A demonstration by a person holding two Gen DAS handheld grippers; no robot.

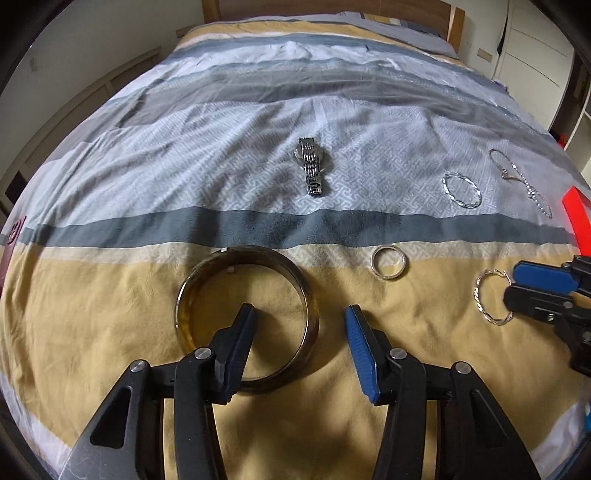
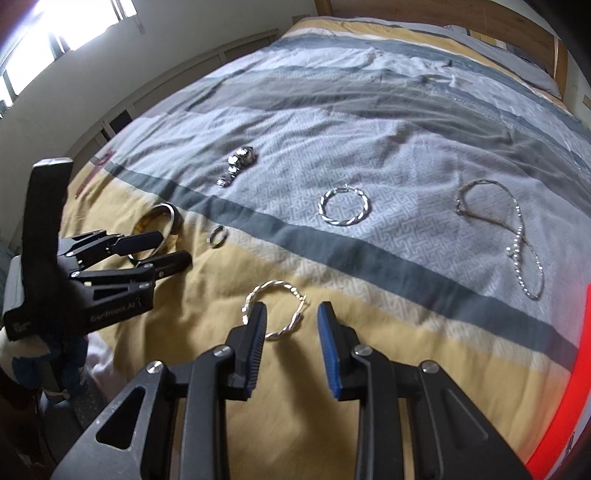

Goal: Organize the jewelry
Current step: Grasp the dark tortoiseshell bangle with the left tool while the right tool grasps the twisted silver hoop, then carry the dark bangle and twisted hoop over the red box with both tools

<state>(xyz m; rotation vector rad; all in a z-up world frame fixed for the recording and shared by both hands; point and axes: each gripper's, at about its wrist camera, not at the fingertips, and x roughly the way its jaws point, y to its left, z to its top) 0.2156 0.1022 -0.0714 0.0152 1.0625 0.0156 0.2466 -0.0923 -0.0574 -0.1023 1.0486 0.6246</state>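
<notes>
Jewelry lies on a striped bed cover. My left gripper (image 1: 301, 315) is open over a wide dark bangle (image 1: 295, 269), one finger inside its ring; it also shows in the right wrist view (image 2: 162, 247) with the bangle (image 2: 173, 216). My right gripper (image 2: 291, 314) is open over a twisted silver hoop (image 2: 275, 288), also seen in the left wrist view (image 1: 480, 299). A small ring (image 1: 389, 262) (image 2: 218, 235), a steel watch (image 1: 311, 166) (image 2: 238, 164), a second twisted hoop (image 1: 461, 189) (image 2: 344, 205) and a chain necklace (image 1: 521, 177) (image 2: 517, 236) lie farther out.
A red object (image 1: 578, 221) (image 2: 576, 369) sits at the right edge of the bed. A wooden headboard (image 1: 332, 7) is at the far end. A wall and low shelving run along the left side; a window (image 2: 55, 29) is beyond.
</notes>
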